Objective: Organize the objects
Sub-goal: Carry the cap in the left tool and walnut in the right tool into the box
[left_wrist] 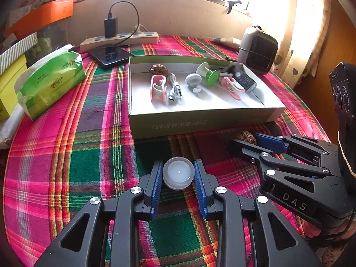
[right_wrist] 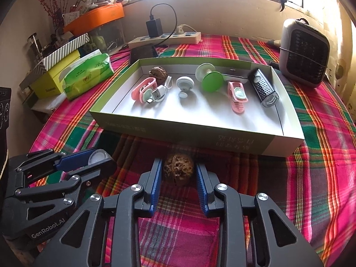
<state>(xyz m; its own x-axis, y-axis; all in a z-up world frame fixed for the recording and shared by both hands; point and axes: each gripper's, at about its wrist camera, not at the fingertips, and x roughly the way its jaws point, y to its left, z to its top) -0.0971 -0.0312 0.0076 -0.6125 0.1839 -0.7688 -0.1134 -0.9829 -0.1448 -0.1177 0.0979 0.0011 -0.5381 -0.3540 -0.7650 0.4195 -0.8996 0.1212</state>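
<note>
My left gripper [left_wrist: 178, 173] is shut on a round translucent cap [left_wrist: 178, 173], just above the plaid cloth in front of the box; it also shows in the right wrist view [right_wrist: 98, 158]. My right gripper [right_wrist: 178, 172] is shut on a brown walnut [right_wrist: 178, 171], also near the box's front wall; the walnut shows in the left wrist view [left_wrist: 245, 136] too. The open cardboard box [left_wrist: 200, 122] holds another walnut [left_wrist: 158, 69], two pink clips, a USB cable [left_wrist: 174, 90], a white knob, a green spool [left_wrist: 209, 72] and a black device [left_wrist: 243, 79].
A green tissue pack [left_wrist: 51, 82] and yellow boxes lie left. A power strip [left_wrist: 120, 39] with a charger and a phone [left_wrist: 109, 54] sit behind the box. A small heater [right_wrist: 303, 53] stands at the back right. The round table's edge curves near.
</note>
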